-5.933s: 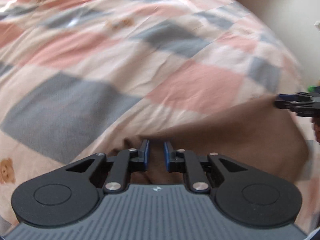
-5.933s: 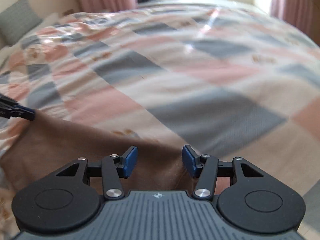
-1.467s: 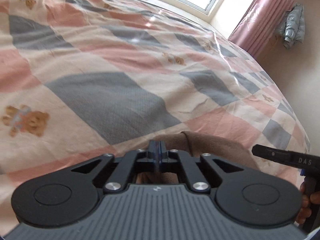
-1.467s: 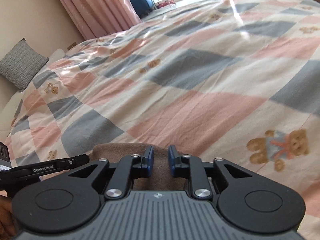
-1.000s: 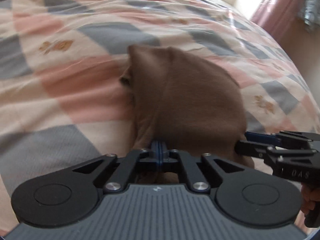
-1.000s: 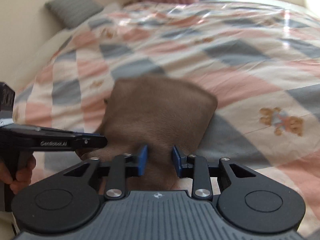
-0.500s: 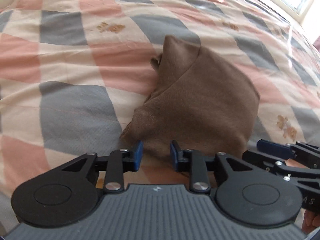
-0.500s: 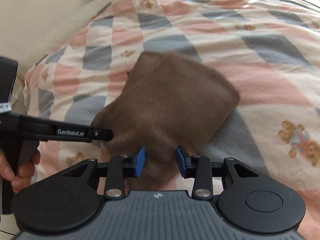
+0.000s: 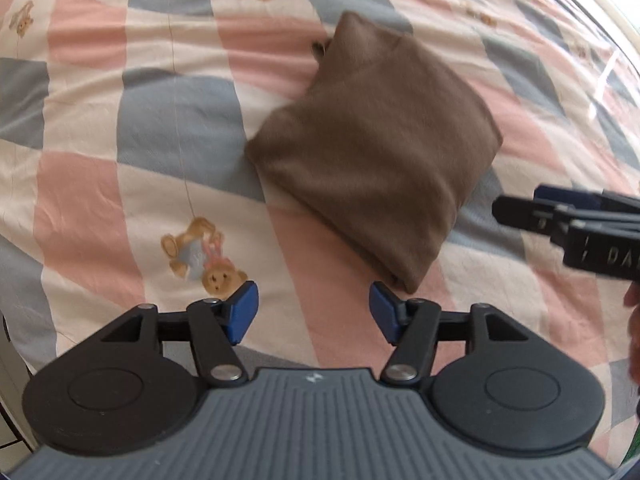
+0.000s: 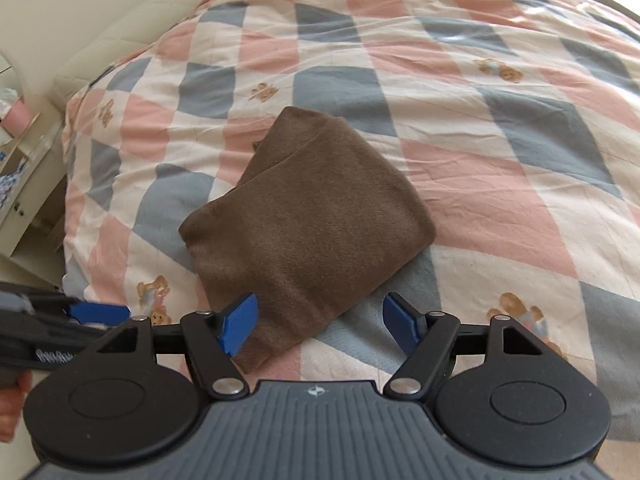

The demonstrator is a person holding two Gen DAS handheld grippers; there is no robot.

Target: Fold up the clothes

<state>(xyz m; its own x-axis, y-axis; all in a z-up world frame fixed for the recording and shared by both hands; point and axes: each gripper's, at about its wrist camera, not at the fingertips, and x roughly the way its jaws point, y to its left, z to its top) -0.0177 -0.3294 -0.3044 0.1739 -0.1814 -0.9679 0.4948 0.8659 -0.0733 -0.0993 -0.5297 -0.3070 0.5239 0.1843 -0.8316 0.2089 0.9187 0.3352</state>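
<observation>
The brown garment (image 10: 308, 216) lies folded into a compact packet on the checked quilt (image 10: 500, 128). Both tongs, pinching it a second ago, have let go: left gripper (image 9: 314, 314) and right gripper (image 10: 320, 326) gape empty just short of it (fold likely finished).

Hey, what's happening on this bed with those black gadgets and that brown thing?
A person is folding clothes using two hand-held grippers, one in each hand. The brown garment lies folded into a compact bundle on the checked teddy-bear quilt. Neither tool holds it: the left hand-held gripper and the right hand-held gripper both have their blue-padded fingers spread wide and sit just short of the bundle's near edge, apart from it. No further fold is under way at this moment.
</observation>
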